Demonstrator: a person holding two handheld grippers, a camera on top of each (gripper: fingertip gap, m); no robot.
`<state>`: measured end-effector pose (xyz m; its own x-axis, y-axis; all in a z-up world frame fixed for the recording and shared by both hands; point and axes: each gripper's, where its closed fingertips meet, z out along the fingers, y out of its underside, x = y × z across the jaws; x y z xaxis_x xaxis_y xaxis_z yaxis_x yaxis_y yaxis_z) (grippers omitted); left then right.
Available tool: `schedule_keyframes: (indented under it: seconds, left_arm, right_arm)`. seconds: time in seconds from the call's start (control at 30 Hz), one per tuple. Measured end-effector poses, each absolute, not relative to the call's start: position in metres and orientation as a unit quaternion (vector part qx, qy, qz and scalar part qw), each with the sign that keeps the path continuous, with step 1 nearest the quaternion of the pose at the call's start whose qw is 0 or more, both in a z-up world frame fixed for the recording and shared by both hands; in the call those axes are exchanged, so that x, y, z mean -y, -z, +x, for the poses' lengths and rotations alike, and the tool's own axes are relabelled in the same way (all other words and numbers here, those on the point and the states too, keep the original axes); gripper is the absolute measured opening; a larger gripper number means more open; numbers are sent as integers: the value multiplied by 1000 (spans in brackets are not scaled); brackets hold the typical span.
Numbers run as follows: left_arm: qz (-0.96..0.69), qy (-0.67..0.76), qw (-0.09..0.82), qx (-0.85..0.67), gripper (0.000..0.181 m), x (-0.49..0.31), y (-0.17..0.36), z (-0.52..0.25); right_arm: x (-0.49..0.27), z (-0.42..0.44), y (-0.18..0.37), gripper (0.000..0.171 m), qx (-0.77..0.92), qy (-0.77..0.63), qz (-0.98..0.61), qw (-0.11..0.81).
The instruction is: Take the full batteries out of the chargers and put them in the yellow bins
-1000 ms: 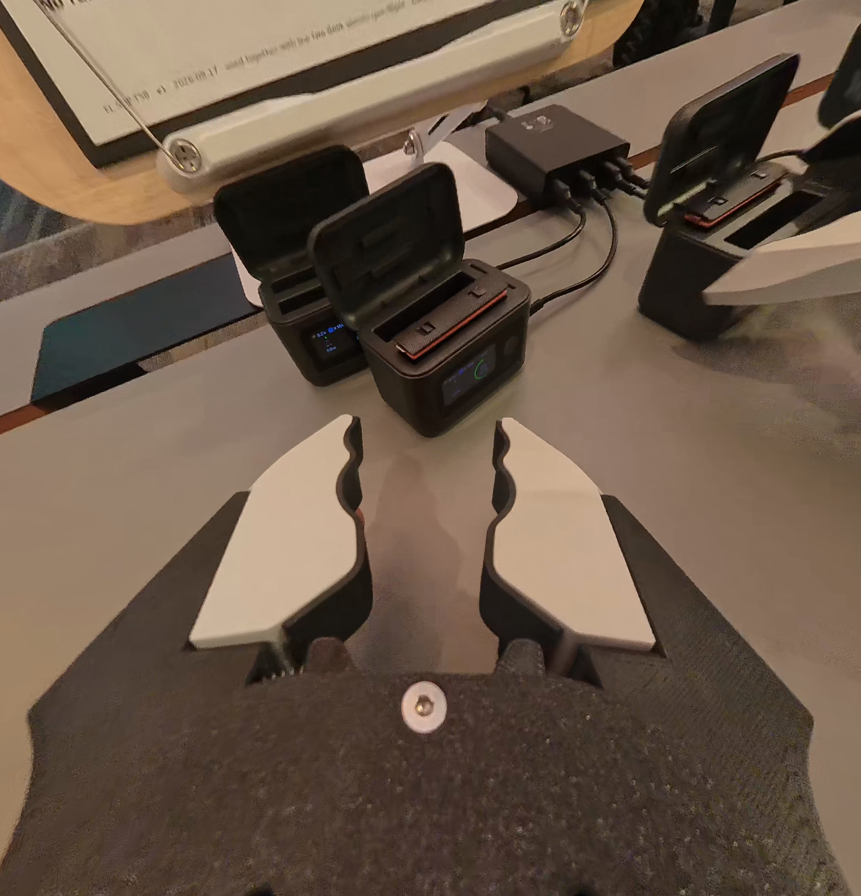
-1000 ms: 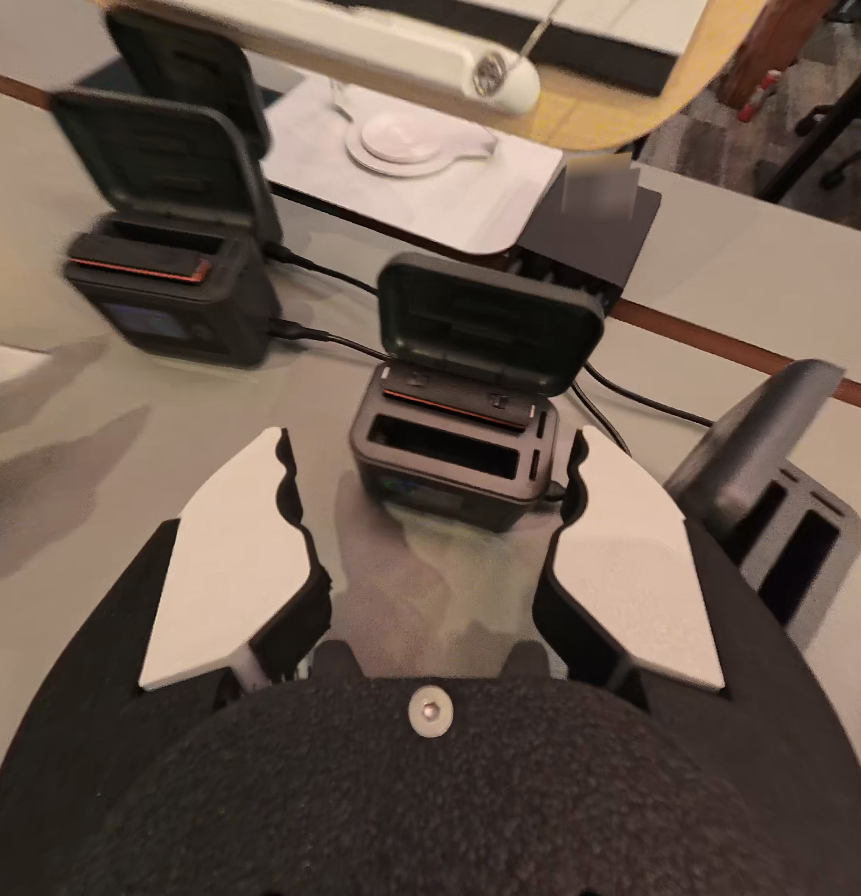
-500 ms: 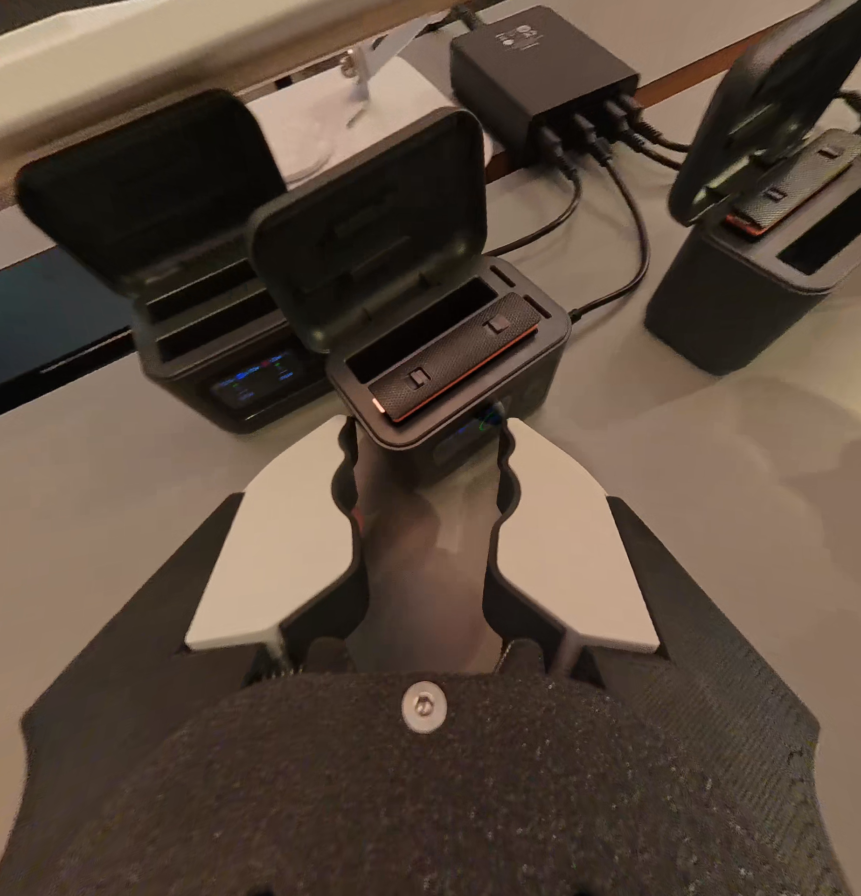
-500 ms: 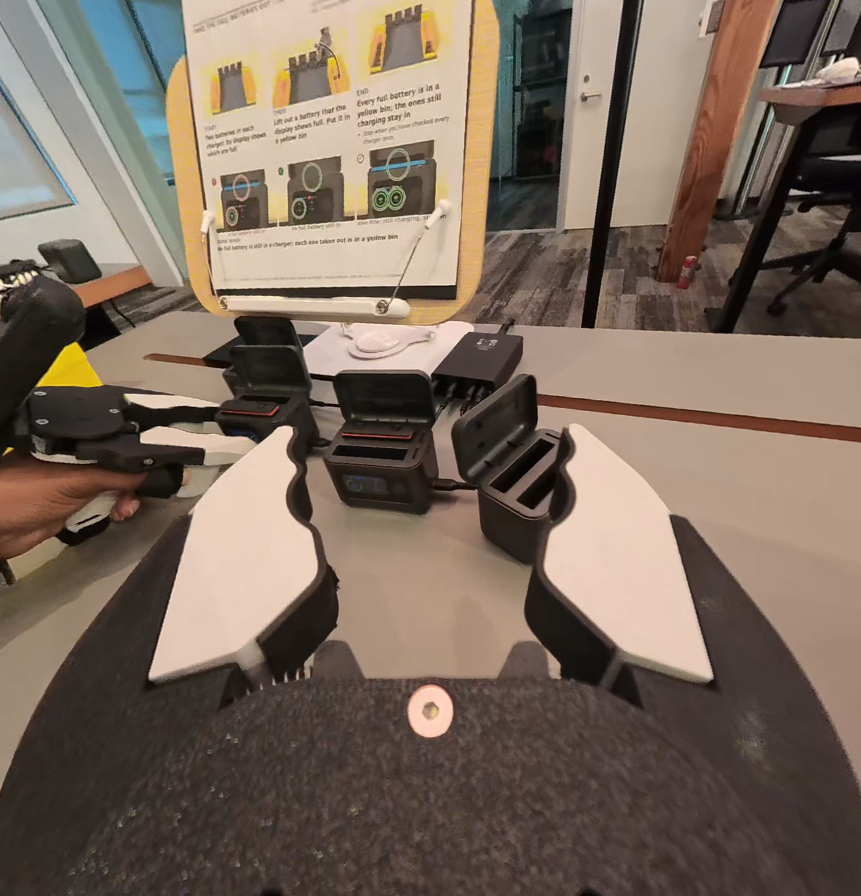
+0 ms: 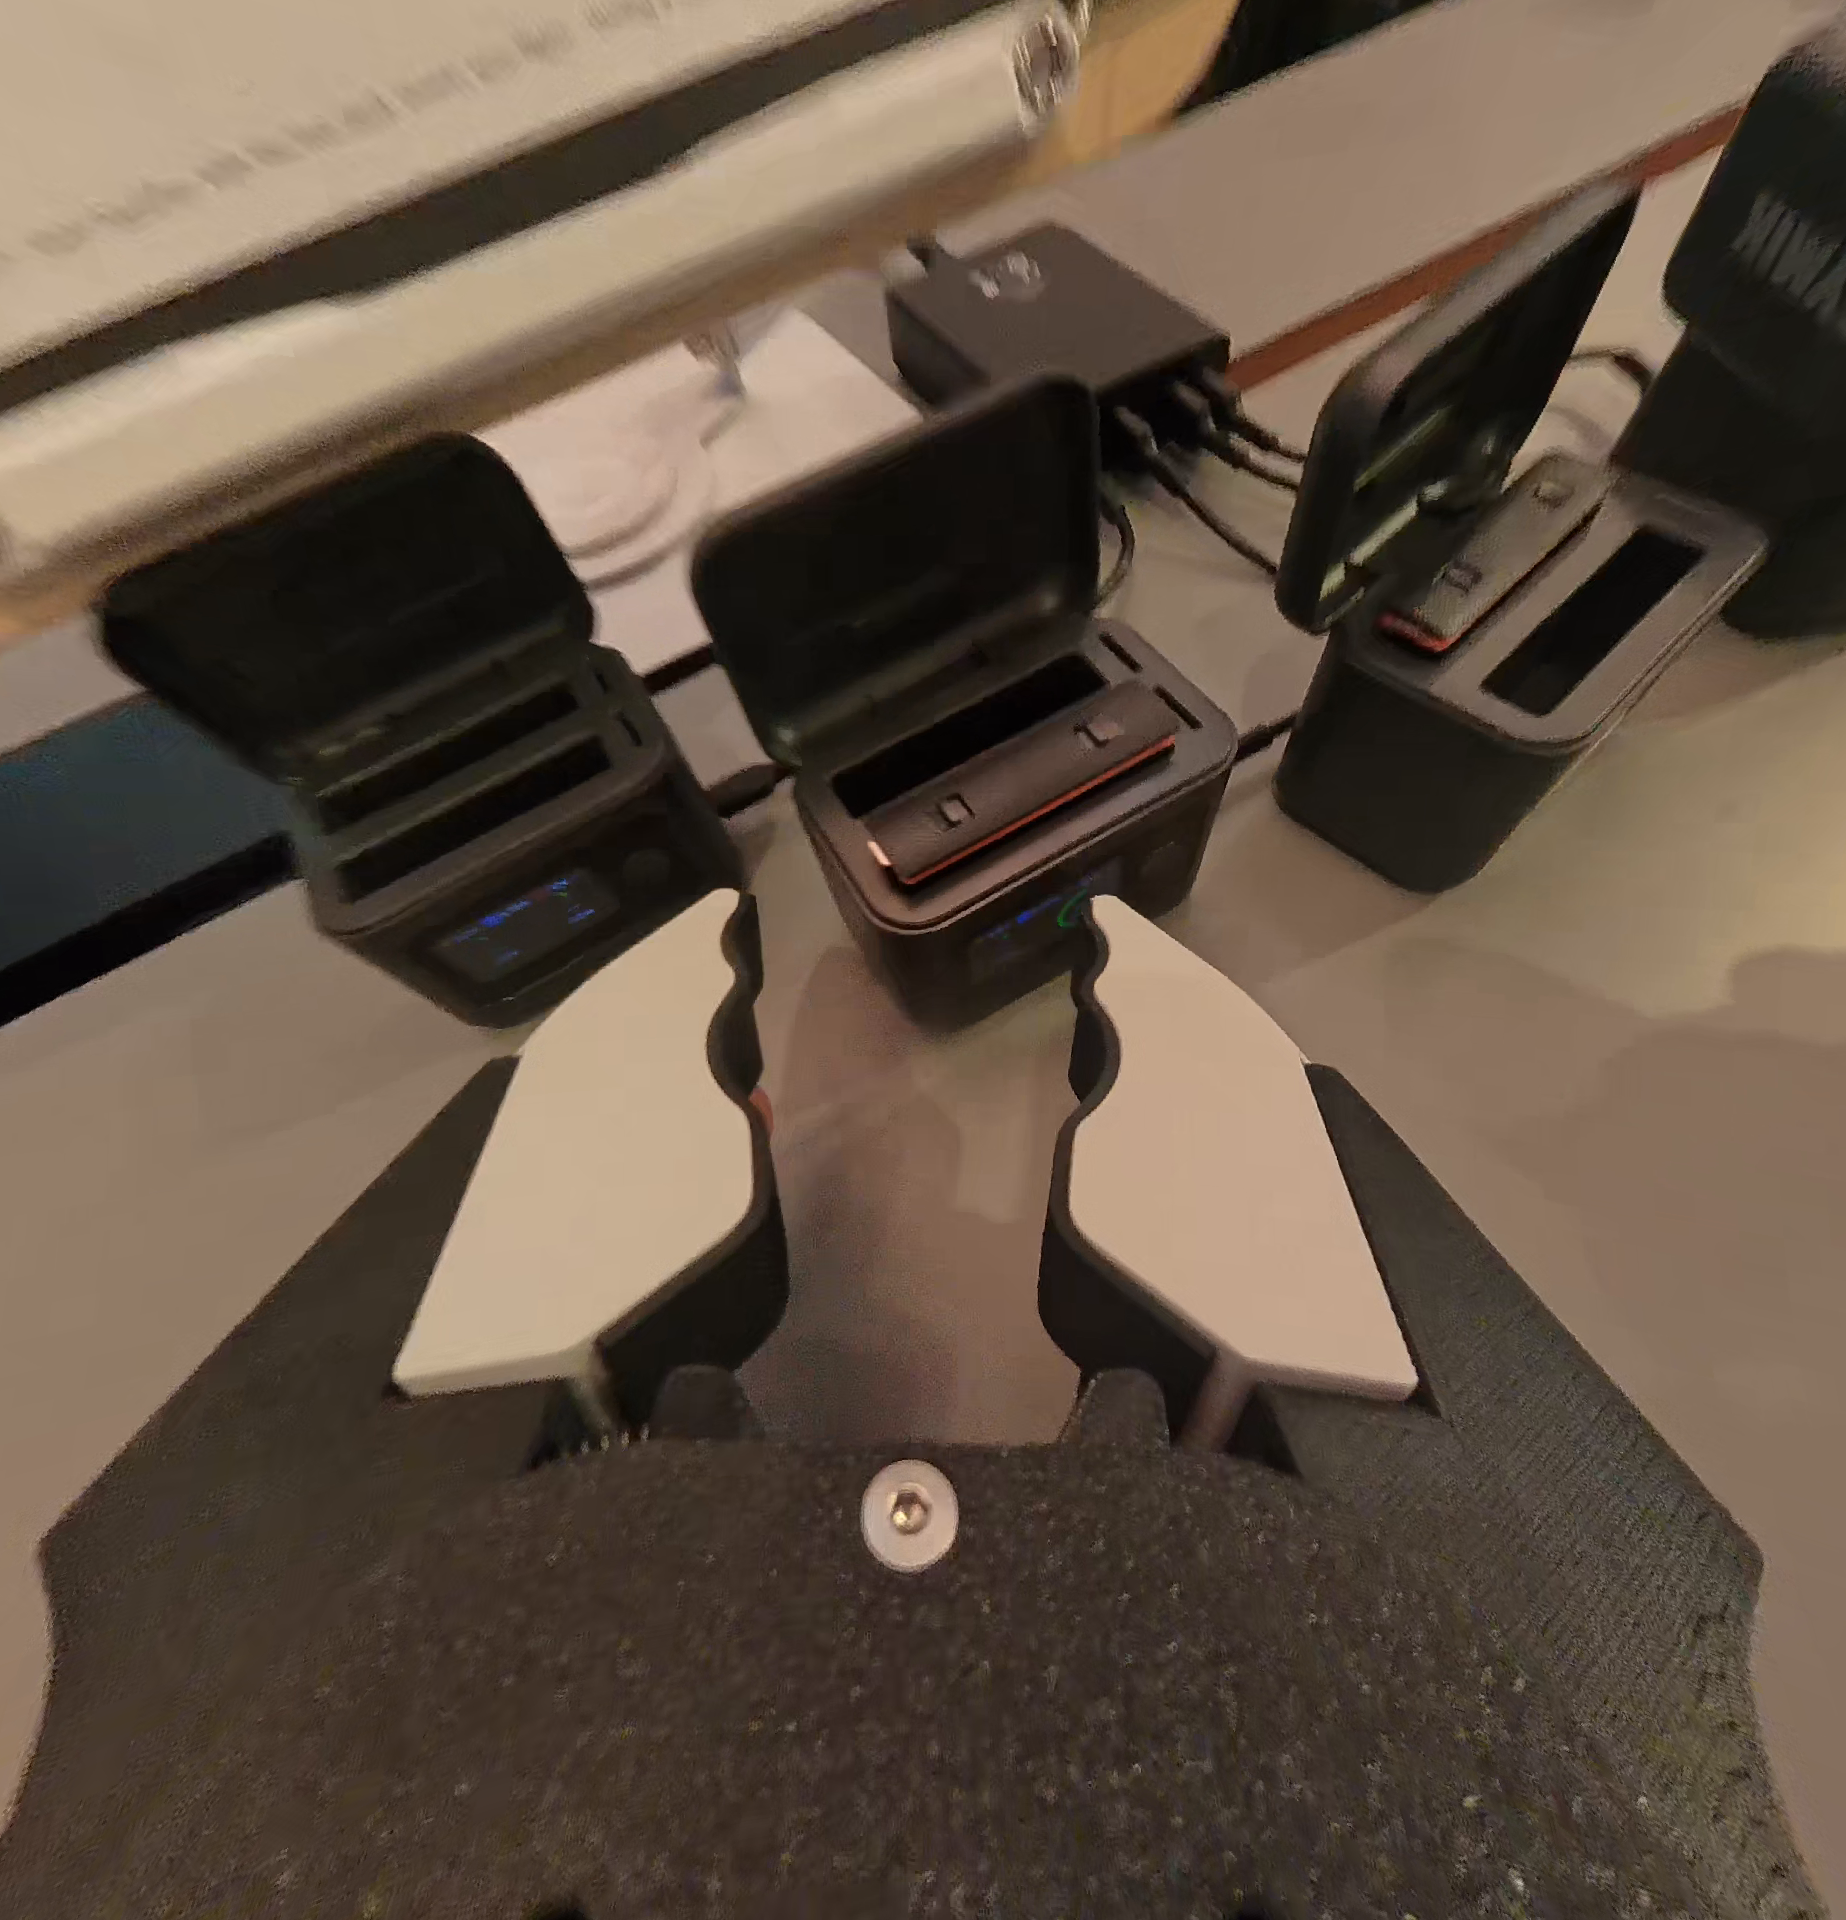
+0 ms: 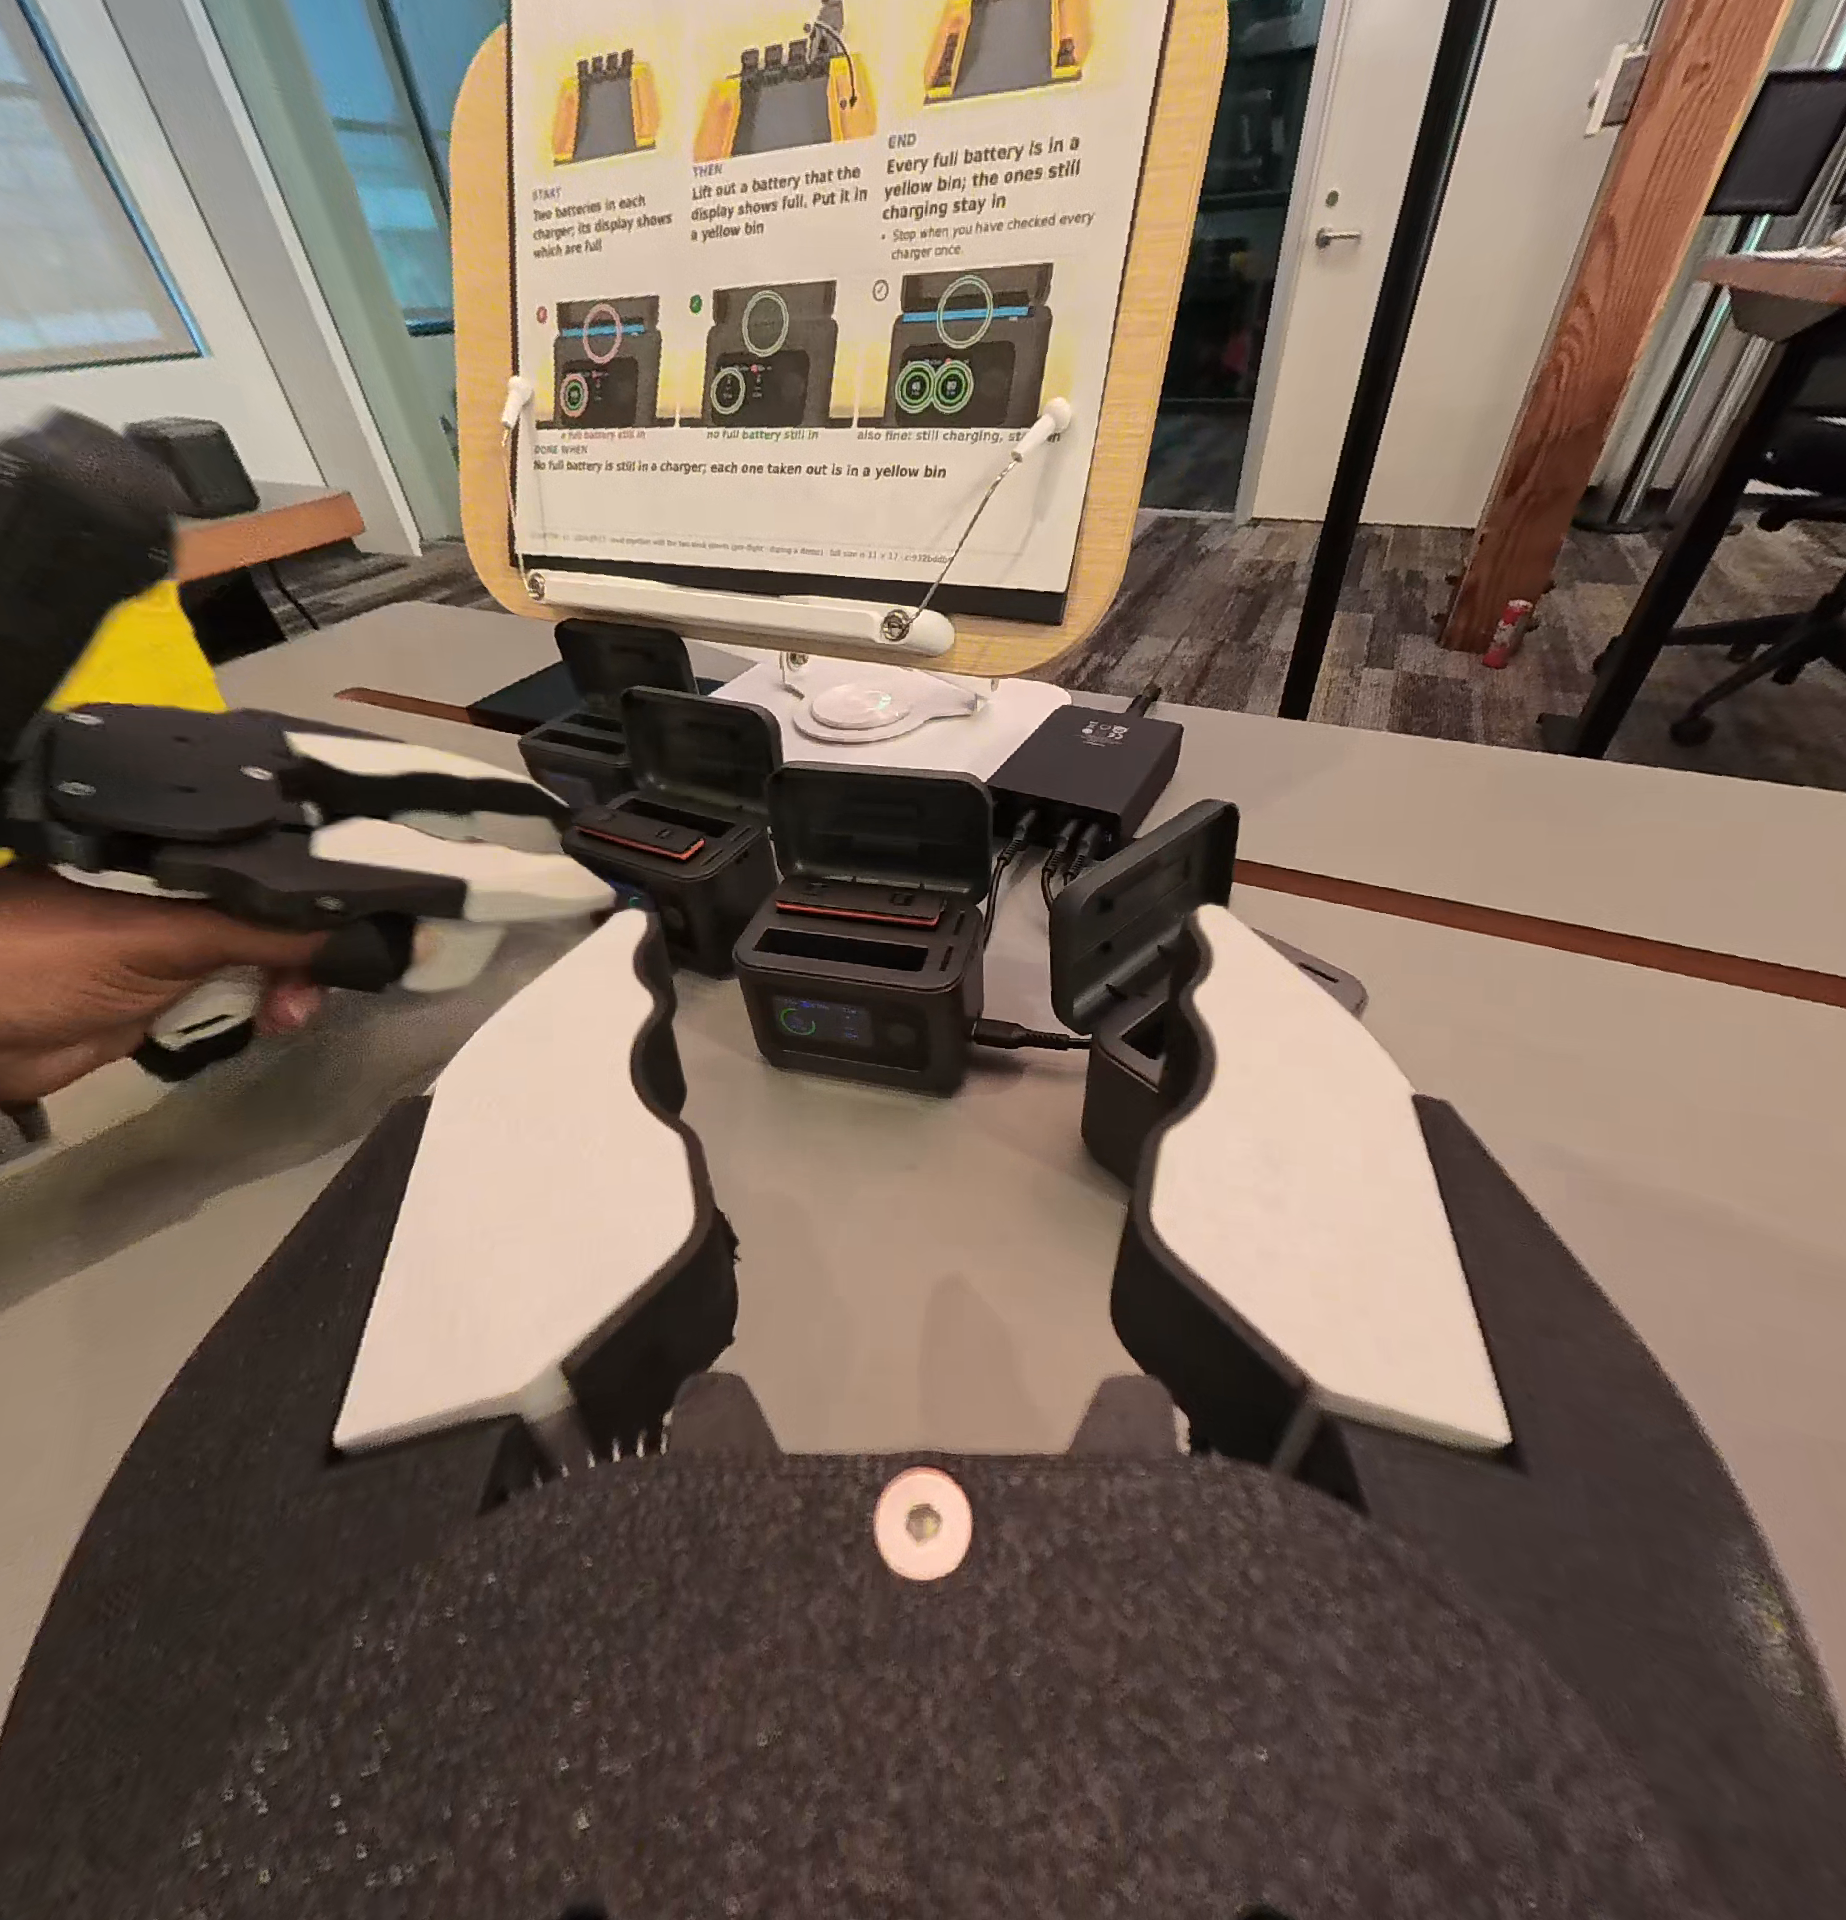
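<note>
Left gripper (image 5: pixel 917 935): two white, wavy-edged fingers (image 5: pixel 607 1143) with black inner pads, on a coarse black printed body bearing one silver hex screw (image 5: pixel 908 1512). Right gripper (image 6: pixel 919 997): identical white fingers (image 6: pixel 545 1174), rounded black body, one silver screw (image 6: pixel 922 1524).

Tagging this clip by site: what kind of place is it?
Likely an office or lab: a long grey table, a rolling office chair at a desk behind, carpet and glass-walled rooms, plus an instruction board over the chargers.

A grey desk (image 6: pixel 1521 831) fills the foreground. Behind it lie patterned carpet (image 6: pixel 1262 603), a window (image 6: pixel 57 208) upper left, a white door (image 6: pixel 1355 239), and a wooden post (image 6: pixel 1605 312) with an office chair (image 6: pixel 1812 540) at right.
</note>
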<state>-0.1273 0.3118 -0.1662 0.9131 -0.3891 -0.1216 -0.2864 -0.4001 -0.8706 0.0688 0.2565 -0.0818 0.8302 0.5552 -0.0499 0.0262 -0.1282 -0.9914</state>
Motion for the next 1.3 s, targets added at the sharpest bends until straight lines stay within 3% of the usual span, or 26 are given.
schedule_keyframes:
  seconds: [0.3, 0.47, 0.63, 0.93, 1.3]
  left_arm:
    - [-749, 39, 633, -193, 45, -240, 46, -159]
    - [-730, -34, 629, -267, 38, -184, -1, -225]
    - [-767, -103, 517, -367, 34, -142, -4, -313]
    - [-852, -108, 204, -470, 57, -100, 87, -412]
    - [-839, -124, 66, -526, 64, -106, 127, -433]
  right_arm:
    - [-265, 82, 93, 89, 209, -175, -731, 626]
    - [-263, 76, 101, 84, 215, -186, -738, 613]
    - [-259, 66, 104, 79, 231, -199, -738, 602]
    - [-253, 55, 107, 72, 252, -220, -737, 588]
    - [-251, 47, 122, 71, 272, -222, -749, 562]
